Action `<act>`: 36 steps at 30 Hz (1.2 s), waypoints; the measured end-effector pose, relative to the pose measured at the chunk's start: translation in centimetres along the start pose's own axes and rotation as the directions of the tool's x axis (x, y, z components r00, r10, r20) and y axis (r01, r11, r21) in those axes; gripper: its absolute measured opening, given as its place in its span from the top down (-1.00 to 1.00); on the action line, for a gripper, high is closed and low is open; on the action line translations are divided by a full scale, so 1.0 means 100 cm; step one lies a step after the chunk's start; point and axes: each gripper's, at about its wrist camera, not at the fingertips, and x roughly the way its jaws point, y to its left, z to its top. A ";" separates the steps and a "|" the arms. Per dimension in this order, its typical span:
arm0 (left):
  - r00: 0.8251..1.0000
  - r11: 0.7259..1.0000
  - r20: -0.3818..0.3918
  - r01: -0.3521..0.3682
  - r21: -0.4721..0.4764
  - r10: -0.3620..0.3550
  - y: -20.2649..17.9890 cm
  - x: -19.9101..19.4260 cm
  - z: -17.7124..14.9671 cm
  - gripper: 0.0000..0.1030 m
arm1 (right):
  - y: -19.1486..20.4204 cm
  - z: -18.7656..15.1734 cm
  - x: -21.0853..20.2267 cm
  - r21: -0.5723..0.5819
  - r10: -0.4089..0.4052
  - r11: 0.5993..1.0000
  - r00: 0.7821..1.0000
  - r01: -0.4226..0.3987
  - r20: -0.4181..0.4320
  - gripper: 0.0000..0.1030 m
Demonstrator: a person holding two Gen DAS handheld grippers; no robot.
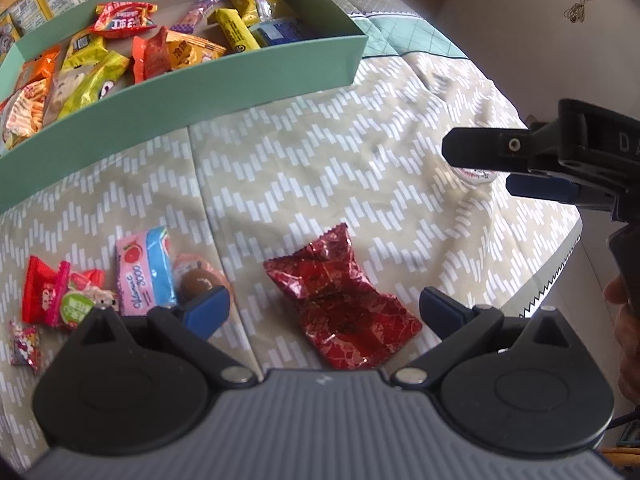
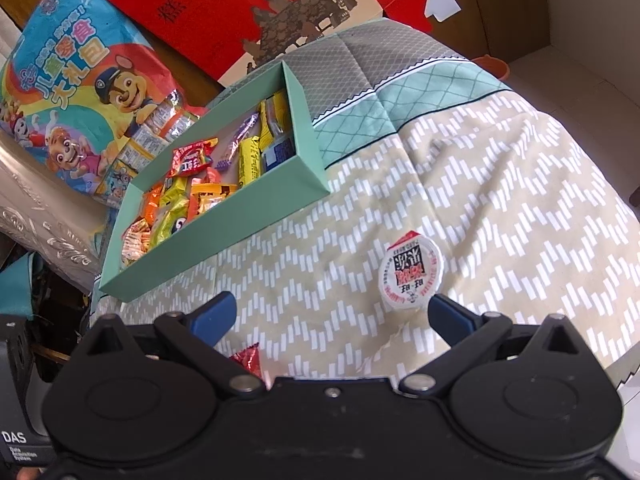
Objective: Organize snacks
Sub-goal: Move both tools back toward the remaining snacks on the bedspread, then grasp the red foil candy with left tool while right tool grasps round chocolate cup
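A green box point(image 1: 192, 92) full of wrapped snacks stands at the back of the patterned cloth; it also shows in the right wrist view point(image 2: 240, 232). My left gripper point(image 1: 324, 312) is open and empty, its fingers on either side of a red foil packet point(image 1: 340, 300). A pink and blue packet point(image 1: 146, 272), a brown round snack point(image 1: 200, 280) and small red packets point(image 1: 48, 296) lie left of it. My right gripper point(image 2: 332, 316) is open and empty, just short of a white round cup point(image 2: 412, 276). In the left wrist view the right gripper point(image 1: 476, 164) hovers over that cup point(image 1: 476, 176).
A large cartoon snack bag point(image 2: 88, 92) and a red carton point(image 2: 240, 4) lie behind the box. The cloth-covered table's edge point(image 1: 560, 272) drops off at the right. Bare patterned cloth point(image 1: 320, 176) lies between box and loose snacks.
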 end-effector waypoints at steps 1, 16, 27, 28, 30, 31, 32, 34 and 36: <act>1.000 1.000 -0.003 0.001 0.002 -0.001 -0.001 0.001 -0.001 -0.98 | -0.003 -0.001 0.001 0.007 0.000 1.000 1.000 0.000 -0.001 -1.00; 0.998 0.999 0.050 -0.035 -0.016 0.036 0.010 0.010 0.006 0.42 | -0.017 0.001 0.000 0.000 -0.085 0.996 0.992 0.085 0.098 -0.75; 0.996 0.999 0.082 -0.046 0.020 0.044 -0.007 0.006 0.020 -0.35 | -0.010 -0.005 0.027 -0.068 -0.081 0.994 0.993 0.087 0.091 0.20; 0.996 0.998 0.078 -0.049 0.026 0.047 -0.009 0.009 0.021 -0.36 | -0.010 -0.006 0.027 -0.071 -0.076 0.994 0.993 0.083 0.093 0.20; 0.996 0.998 0.071 -0.054 0.034 0.051 -0.012 0.015 0.024 -0.36 | -0.013 -0.007 0.027 -0.063 -0.057 0.996 0.994 0.063 0.089 0.20; 0.997 0.998 0.062 -0.058 0.038 0.055 -0.014 0.019 0.025 -0.36 | -0.015 -0.006 0.030 -0.056 -0.044 0.997 0.997 0.048 0.065 0.19; 0.997 0.998 0.053 -0.059 0.038 0.057 -0.014 0.022 0.025 -0.36 | -0.017 -0.007 0.031 -0.050 -0.040 0.998 0.997 0.043 0.059 0.19; 0.998 0.998 0.034 -0.055 0.039 0.053 -0.015 0.027 0.025 -0.36 | -0.016 -0.009 0.030 -0.065 -0.041 0.997 0.997 0.046 0.071 0.21; 0.998 0.997 0.027 -0.060 0.049 0.059 -0.017 0.030 0.025 -0.36 | -0.015 -0.009 0.031 -0.073 -0.044 0.996 0.996 0.049 0.077 0.21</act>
